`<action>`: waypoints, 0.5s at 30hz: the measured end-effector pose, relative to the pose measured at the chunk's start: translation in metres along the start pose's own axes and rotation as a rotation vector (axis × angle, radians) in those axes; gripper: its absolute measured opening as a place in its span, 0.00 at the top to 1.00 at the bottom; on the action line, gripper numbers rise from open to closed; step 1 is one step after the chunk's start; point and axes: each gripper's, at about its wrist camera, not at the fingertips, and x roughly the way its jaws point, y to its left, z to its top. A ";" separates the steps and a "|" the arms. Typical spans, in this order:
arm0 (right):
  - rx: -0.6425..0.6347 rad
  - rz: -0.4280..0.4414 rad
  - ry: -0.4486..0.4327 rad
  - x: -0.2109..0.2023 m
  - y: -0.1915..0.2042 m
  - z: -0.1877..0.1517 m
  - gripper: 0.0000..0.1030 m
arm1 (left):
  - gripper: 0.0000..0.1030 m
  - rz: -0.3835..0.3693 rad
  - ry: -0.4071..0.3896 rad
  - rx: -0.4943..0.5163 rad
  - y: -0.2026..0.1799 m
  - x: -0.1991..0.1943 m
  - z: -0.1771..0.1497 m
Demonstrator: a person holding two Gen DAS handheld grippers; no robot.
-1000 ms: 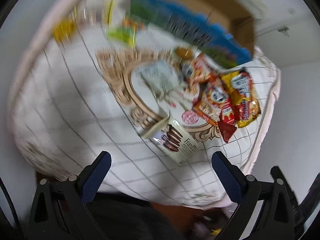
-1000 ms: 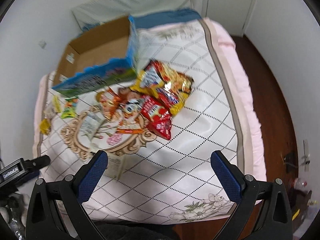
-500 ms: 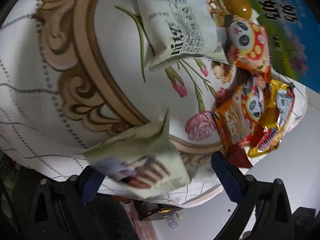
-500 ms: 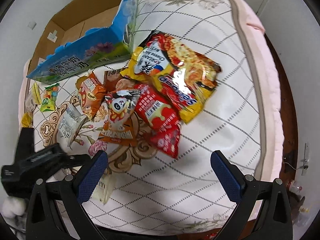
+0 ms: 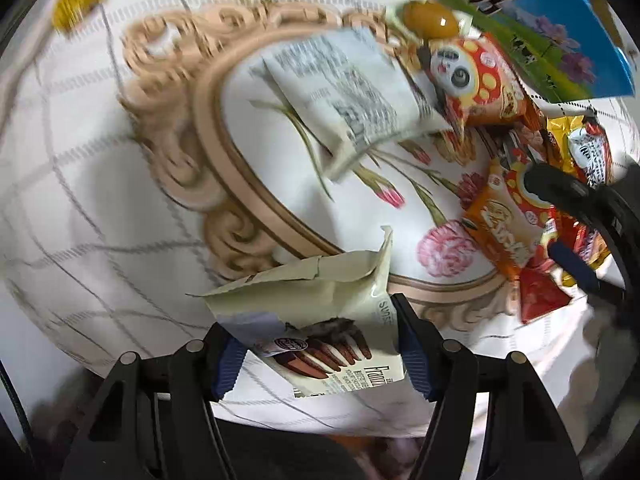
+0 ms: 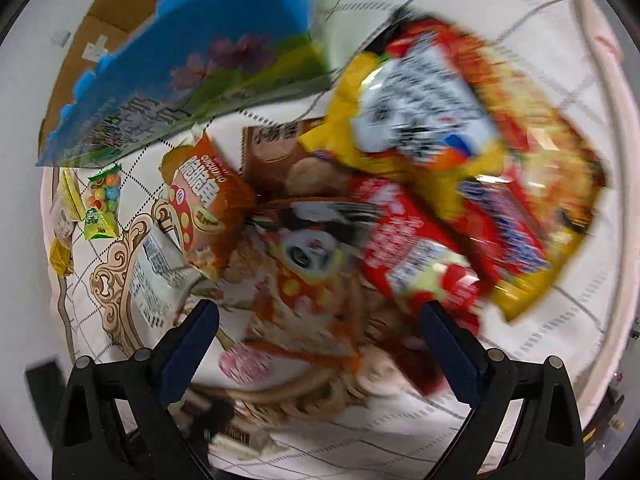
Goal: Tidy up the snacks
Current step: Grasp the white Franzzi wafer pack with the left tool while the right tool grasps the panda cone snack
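A cream biscuit-stick packet [image 5: 320, 292] lies on the patterned quilt [image 5: 100, 184] near its front edge. My left gripper [image 5: 320, 336] points down at it with its jaws closing, and both blue pads touch the packet's sides. My right gripper [image 6: 316, 316] hangs open just above the snack pile, over an orange panda packet [image 6: 304, 264] and beside a red packet [image 6: 412, 248]. Nothing is between its fingers. One finger of it shows in the left wrist view at the right [image 5: 568, 216].
A big yellow-and-red bag [image 6: 460, 140] lies on the pile's far right. An open cardboard box with a blue-green printed wall [image 6: 200, 72] stands behind the pile. A white printed packet [image 6: 156, 276], an orange packet [image 6: 204, 204] and a green candy packet [image 6: 102, 208] lie left.
My left gripper has dropped onto the cream packet and its jaws have narrowed around it. My right gripper has sunk much closer to the snack pile, still open.
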 end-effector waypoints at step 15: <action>-0.142 -0.024 0.027 0.012 0.014 -0.038 0.54 | 0.37 0.260 -0.166 0.250 -0.022 -0.035 0.051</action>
